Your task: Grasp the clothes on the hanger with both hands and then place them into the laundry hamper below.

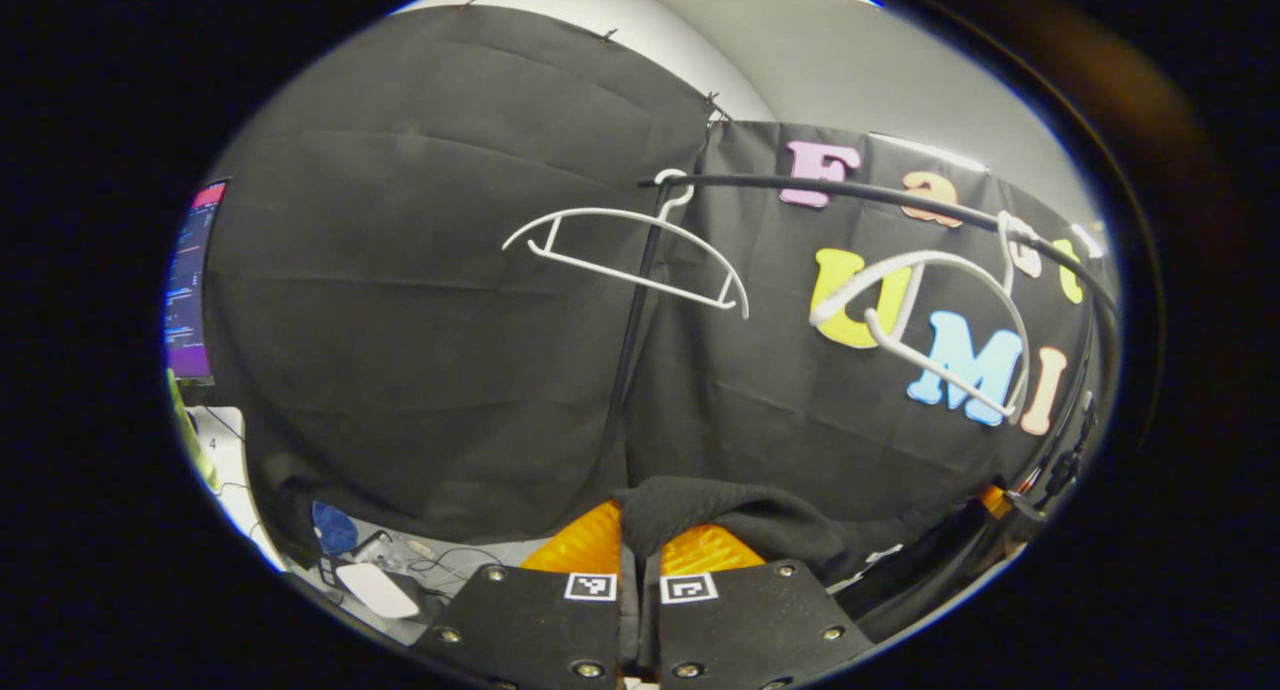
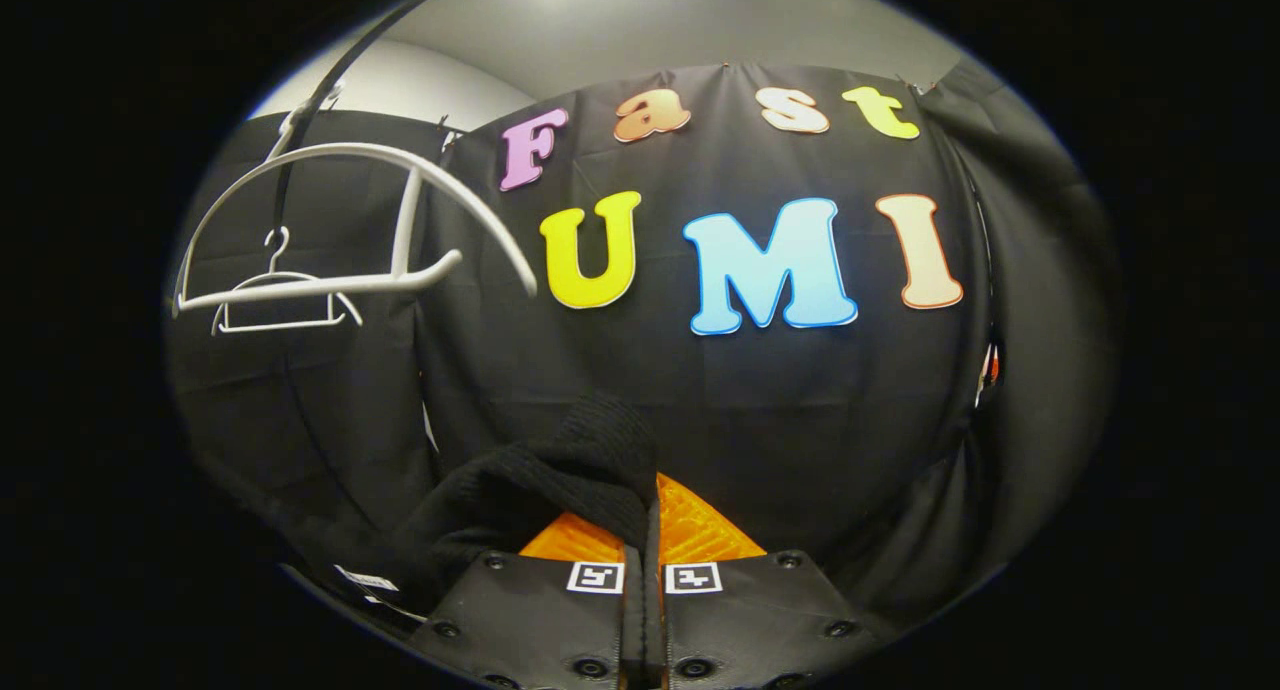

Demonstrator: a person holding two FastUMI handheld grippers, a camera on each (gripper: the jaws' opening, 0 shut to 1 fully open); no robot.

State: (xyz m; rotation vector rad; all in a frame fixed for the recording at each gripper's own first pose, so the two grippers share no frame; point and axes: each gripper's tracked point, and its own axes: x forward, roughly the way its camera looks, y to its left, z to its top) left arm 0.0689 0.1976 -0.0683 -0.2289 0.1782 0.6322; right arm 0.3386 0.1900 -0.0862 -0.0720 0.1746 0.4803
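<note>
While both grippers pinch the dark cloth, it hangs between them, off the hangers. The left gripper has its fingers pressed on the cloth, and the right gripper squeezes its other end. Two white hangers sit bare on the rail above. The hamper should be down below, so both must go down together, away from the rail.

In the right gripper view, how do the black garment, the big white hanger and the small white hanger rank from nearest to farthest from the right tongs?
1. Black garment: pinched in the right tongs.
2. Big white hanger: upper left, on the rail.
3. Small white hanger: farther back along the rail, behind the big one.
</note>
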